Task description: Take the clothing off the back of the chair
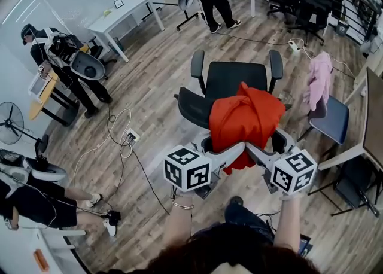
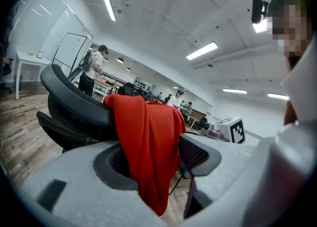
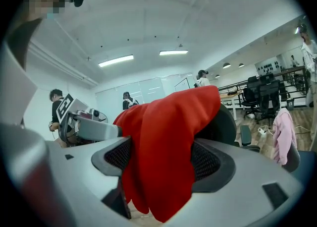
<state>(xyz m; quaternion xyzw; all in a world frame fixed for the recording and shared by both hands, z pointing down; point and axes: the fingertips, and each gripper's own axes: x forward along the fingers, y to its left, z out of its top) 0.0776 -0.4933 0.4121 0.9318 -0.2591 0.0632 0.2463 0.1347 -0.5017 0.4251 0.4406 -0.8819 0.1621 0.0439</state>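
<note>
A red garment (image 1: 245, 117) hangs over the backrest of a black office chair (image 1: 230, 81) just in front of me. Both grippers reach level at its near side, close together. In the left gripper view the cloth (image 2: 148, 137) hangs down between the wide-apart jaws of my left gripper (image 2: 153, 159), at the chair's back (image 2: 74, 107). My right gripper (image 3: 161, 159) straddles a thicker fold of the same cloth (image 3: 168, 127), and its jaws also stand wide. In the head view the left gripper (image 1: 230, 150) and right gripper (image 1: 260, 152) meet under the garment's lower edge.
A pink garment (image 1: 320, 81) lies over a blue chair (image 1: 332, 120) to the right. Cables and a power strip (image 1: 128, 138) cross the wooden floor on the left. A white table (image 1: 122, 18) and several people stand further off.
</note>
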